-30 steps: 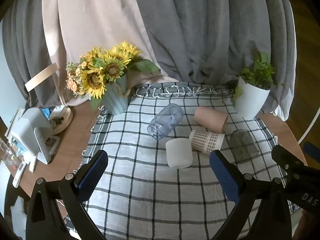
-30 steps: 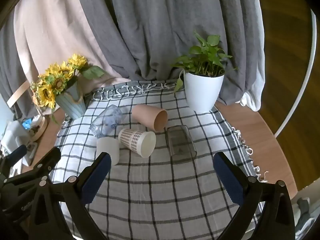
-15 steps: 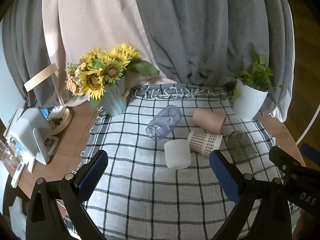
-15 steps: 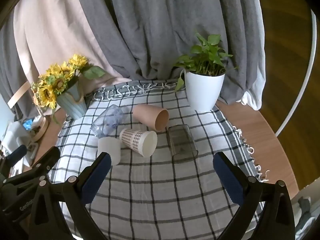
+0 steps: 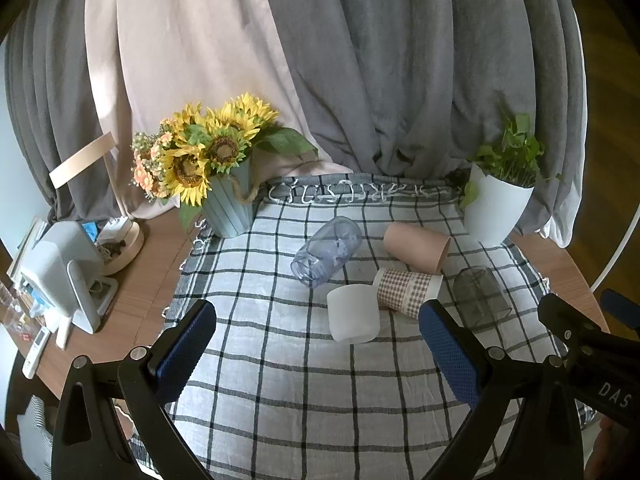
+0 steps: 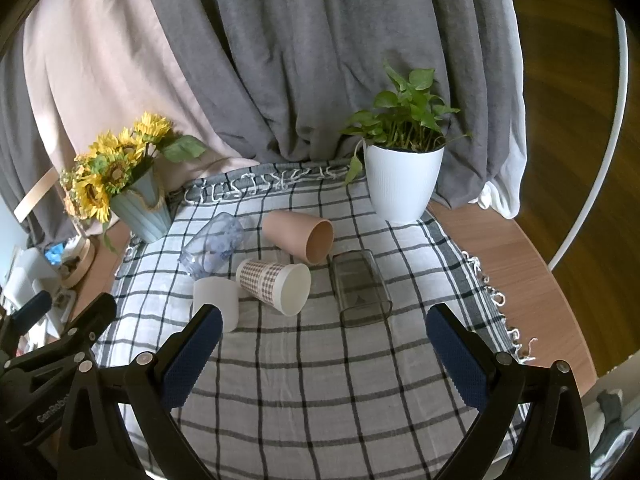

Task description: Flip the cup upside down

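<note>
Several cups lie on a checked cloth [image 5: 304,392] [image 6: 304,392]. A frosted white cup [image 5: 353,318] [image 6: 218,302] stands mouth down. A checked paper cup [image 5: 408,291] [image 6: 274,283], a tan cup [image 5: 416,246] [image 6: 298,236], a clear bluish cup [image 5: 326,251] [image 6: 212,246] and a smoky grey cup [image 5: 478,298] [image 6: 360,288] lie on their sides. My left gripper [image 5: 316,346] is open and empty, in front of the white cup. My right gripper [image 6: 322,350] is open and empty, in front of the paper and grey cups.
A vase of sunflowers [image 5: 208,176] [image 6: 120,184] stands at the back left of the cloth. A white pot with a green plant [image 5: 500,204] [image 6: 404,172] stands at the back right. Curtains hang behind. Small devices [image 5: 60,276] sit on the wooden table to the left.
Both grippers have drawn back slightly and the scene has shifted a little. No cup has moved. Both grippers stay open.
</note>
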Action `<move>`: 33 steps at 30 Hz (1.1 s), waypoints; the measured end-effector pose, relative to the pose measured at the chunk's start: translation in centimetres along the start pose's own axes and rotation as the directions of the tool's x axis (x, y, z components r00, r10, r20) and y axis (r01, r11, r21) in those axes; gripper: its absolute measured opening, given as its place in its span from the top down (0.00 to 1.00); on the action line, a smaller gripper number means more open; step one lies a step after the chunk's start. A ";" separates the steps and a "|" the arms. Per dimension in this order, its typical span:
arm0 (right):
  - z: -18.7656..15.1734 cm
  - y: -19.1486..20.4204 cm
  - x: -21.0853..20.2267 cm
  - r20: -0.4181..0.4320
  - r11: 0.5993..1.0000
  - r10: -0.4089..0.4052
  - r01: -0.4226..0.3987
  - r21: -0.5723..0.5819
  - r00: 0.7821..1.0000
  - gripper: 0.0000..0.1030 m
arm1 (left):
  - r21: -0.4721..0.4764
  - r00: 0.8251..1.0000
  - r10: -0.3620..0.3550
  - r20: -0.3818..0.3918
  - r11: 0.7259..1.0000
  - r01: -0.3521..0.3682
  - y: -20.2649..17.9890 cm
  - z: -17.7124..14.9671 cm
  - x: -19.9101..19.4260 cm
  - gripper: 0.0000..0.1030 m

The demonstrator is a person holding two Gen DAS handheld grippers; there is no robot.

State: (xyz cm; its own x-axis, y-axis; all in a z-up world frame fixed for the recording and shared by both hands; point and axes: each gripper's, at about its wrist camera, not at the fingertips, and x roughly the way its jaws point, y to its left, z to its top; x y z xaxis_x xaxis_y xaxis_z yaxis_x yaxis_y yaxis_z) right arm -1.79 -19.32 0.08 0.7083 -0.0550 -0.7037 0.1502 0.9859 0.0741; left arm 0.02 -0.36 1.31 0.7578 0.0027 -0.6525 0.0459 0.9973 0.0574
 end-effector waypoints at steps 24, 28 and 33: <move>0.2 -0.2 -0.5 0.010 1.000 0.004 -0.004 0.001 1.000 0.01 | -0.006 1.000 -0.009 0.010 1.000 0.009 0.1 -0.3 -0.2 0.00; 0.2 -0.1 -0.5 0.009 1.000 0.005 -0.005 0.000 1.000 0.01 | -0.006 1.000 -0.007 0.012 1.000 0.007 0.1 -0.3 -0.2 0.00; 0.2 0.0 -0.5 0.009 1.000 0.003 -0.003 0.001 1.000 0.01 | -0.007 1.000 -0.007 0.011 1.000 0.007 0.1 -0.3 -0.2 0.00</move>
State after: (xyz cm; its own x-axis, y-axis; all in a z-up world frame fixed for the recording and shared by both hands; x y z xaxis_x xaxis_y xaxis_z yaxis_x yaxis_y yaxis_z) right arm -2.01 -19.36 0.62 0.7151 -0.0536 -0.6970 0.1488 0.9859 0.0768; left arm -0.36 -0.28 1.21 0.7643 -0.0055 -0.6448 0.0472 0.9978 0.0476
